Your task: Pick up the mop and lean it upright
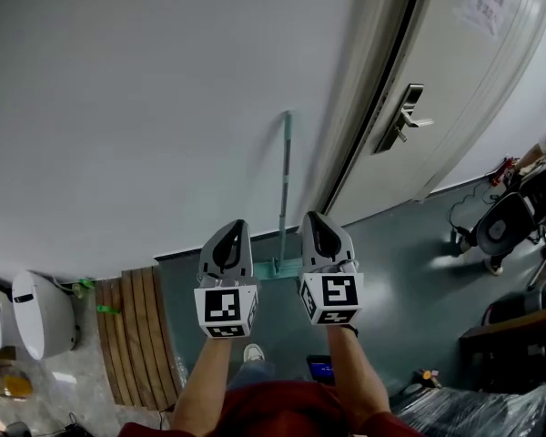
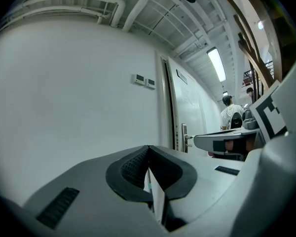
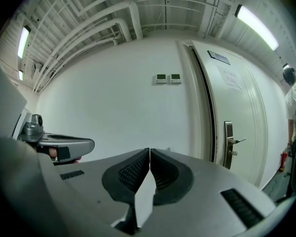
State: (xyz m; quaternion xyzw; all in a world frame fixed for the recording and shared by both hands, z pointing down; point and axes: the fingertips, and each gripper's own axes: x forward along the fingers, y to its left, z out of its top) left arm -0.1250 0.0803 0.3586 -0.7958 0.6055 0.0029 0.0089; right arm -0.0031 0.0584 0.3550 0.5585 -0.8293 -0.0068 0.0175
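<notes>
White wall and grey-green floor frame the corridor where we stand facing a pale door. Furthest left of the door we see a white toilet, then a wooden slat mat nearer to it. Closer again comes our left hand-held gripper, held level, its jaws pressed tip to tip with nothing gripped. The mop stands upright just left of the door's frame, with its thin handle leaning on the wall and its teal head on the floor. Beside it, nearer the door, our right hand-held gripper is also clamped tight and empty. A metal lever handle sits on the door's left edge. Well to the right of the door stands a dark chair, and a person shows in the left gripper view, back turned.
</notes>
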